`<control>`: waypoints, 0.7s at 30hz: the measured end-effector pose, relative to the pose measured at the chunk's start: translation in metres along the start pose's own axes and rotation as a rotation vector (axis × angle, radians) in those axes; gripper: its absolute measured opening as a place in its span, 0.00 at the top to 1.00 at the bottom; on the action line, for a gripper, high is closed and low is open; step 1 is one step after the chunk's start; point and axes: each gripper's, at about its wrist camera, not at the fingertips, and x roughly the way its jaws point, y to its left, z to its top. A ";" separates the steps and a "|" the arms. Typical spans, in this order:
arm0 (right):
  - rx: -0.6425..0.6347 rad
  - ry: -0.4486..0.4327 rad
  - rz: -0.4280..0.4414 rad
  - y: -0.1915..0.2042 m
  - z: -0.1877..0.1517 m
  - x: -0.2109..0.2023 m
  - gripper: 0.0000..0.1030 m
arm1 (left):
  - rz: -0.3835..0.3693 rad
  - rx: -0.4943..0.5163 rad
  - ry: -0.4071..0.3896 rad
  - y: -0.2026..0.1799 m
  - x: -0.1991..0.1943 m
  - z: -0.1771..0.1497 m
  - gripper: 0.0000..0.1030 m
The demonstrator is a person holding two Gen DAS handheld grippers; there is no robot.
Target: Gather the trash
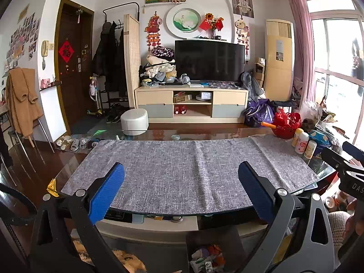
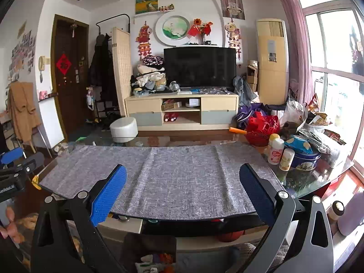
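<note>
Hovering over the grey mat (image 1: 182, 170), the left gripper (image 1: 180, 177) and right gripper (image 2: 183, 179) both stand wide apart, holding nothing. Below the table edge, a dark bin (image 1: 211, 234) contains crumpled colourful trash (image 1: 206, 258).

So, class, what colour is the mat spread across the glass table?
Mottled grey, with a dark edge; the mat shows best in the left wrist view.

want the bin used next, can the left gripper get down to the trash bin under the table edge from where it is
Probably yes. The left gripper is open and empty above the gray mat, and the trash bin sits open-topped below the near table edge, with nothing visibly blocking it.
</note>
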 end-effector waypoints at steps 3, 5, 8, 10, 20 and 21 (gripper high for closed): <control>0.000 0.001 0.000 0.001 0.000 0.000 0.03 | -0.002 -0.001 0.000 0.000 0.000 0.000 0.08; 0.000 0.003 -0.001 0.001 0.000 0.001 0.03 | 0.000 0.001 0.000 0.000 0.000 0.000 0.08; 0.000 0.007 0.000 0.002 0.001 0.002 0.03 | -0.002 -0.001 0.000 -0.002 0.000 0.000 0.08; -0.001 0.009 0.002 0.001 0.002 0.004 0.03 | -0.001 0.000 0.000 -0.002 0.000 0.000 0.08; 0.004 0.008 -0.001 0.001 0.003 0.006 0.03 | -0.007 -0.004 -0.002 -0.004 0.000 0.003 0.08; 0.005 0.008 -0.001 0.002 0.003 0.006 0.03 | -0.006 -0.004 -0.002 -0.005 0.000 0.003 0.08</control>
